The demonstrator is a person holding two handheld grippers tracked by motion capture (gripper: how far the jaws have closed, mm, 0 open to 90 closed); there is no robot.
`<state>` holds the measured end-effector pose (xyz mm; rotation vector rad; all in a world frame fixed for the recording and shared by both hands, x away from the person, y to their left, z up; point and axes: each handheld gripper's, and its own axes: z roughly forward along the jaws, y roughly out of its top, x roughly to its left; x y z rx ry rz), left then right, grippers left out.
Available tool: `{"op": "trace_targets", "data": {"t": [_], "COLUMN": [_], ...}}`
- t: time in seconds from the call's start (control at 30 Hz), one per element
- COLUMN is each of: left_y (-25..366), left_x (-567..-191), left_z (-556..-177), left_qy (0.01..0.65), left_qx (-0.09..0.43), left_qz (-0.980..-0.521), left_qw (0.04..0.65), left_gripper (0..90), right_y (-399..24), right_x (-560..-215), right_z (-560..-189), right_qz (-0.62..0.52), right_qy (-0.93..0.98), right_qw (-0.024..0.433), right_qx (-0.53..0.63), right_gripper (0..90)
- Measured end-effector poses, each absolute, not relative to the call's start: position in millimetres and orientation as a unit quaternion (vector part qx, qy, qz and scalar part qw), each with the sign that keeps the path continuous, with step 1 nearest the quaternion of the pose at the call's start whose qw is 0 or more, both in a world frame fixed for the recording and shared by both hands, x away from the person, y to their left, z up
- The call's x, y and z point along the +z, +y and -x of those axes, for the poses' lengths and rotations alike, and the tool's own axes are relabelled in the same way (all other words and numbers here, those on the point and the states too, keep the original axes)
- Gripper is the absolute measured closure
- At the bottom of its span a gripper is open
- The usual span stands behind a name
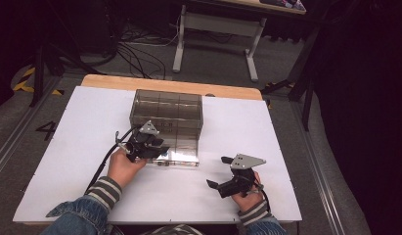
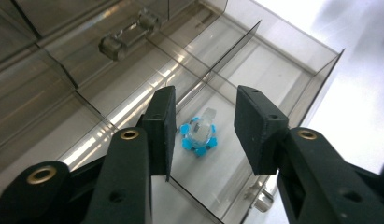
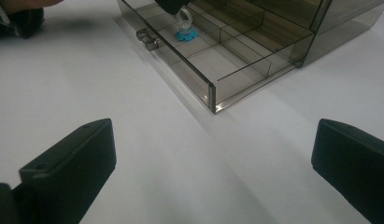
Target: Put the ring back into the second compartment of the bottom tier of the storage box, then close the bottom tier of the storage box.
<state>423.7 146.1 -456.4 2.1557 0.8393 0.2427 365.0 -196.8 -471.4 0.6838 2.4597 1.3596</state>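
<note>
the left gripper (image 1: 157,147) hangs over the pulled-out drawer (image 1: 181,157) of a smoky transparent drawer box (image 1: 167,115), which stands on the white table (image 1: 66,147) a little toward 12 o'clock from the table's middle. in the left gripper view its jaws are apart, and a small blue and clear toy (image 2: 199,135) lies on the drawer floor between and beyond them, touching neither pad. the toy sits in the compartment just behind the drawer's front wall, with the drawer handle (image 3: 147,38) just outside that wall.

the right gripper (image 1: 227,172) rests in the person's hand near the table edge at about 5 o'clock from the box, well apart from it. its jaws are wide apart with nothing between them, only bare table.
</note>
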Motion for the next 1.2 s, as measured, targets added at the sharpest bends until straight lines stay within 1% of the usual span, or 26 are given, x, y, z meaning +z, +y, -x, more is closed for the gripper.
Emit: {"op": "trace_targets", "data": {"t": [0.13, 0.43, 0.63, 0.77, 0.9, 1.03, 1.13, 1.2], "left_y": [147.7, 152.6, 152.7, 154.3, 156.9, 159.3, 160.3, 161.5], "left_x": [-451.7, -444.6, -443.9, -440.9, -437.0, -432.4, -428.5, -427.1], "left_z": [-420.7, -415.8, -414.9, -412.1, -407.7, -402.1, -395.5, -391.8], "left_qy": [0.328, 0.324, 0.324, 0.319, 0.319, 0.317, 0.311, 0.306], "left_qx": [0.099, 0.102, 0.099, 0.1, 0.097, 0.09, 0.095, 0.098], "left_qz": [-0.849, -0.85, -0.85, -0.854, -0.858, -0.861, -0.868, -0.871], "left_qw": [0.401, 0.402, 0.404, 0.399, 0.39, 0.387, 0.376, 0.371], "left_gripper": [56.7, 56.4, 56.7, 58.7, 66.5, 77.4, 85.7, 89.2], "right_y": [-197.0, -197.0, -197.1, -197.3, -197.4, -197.4, -197.4, -197.4], "right_x": [-471.4, -471.4, -471.4, -471.4, -471.4, -471.3, -471.4, -471.3], "right_z": [-365.1, -365.2, -365.3, -365.2, -365.3, -365.2, -365.2, -365.1], "right_qz": [-0.236, -0.236, -0.237, -0.237, -0.237, -0.237, -0.238, -0.237], "right_qy": [0.844, 0.843, 0.843, 0.843, 0.843, 0.843, 0.843, 0.843], "right_qw": [0.124, 0.123, 0.123, 0.122, 0.122, 0.122, 0.122, 0.122], "right_qx": [0.466, 0.467, 0.467, 0.467, 0.467, 0.467, 0.467, 0.467], "right_gripper": [0.6, 0.6, 0.6, 0.6, 0.6, 0.6, 0.6, 0.6]}}
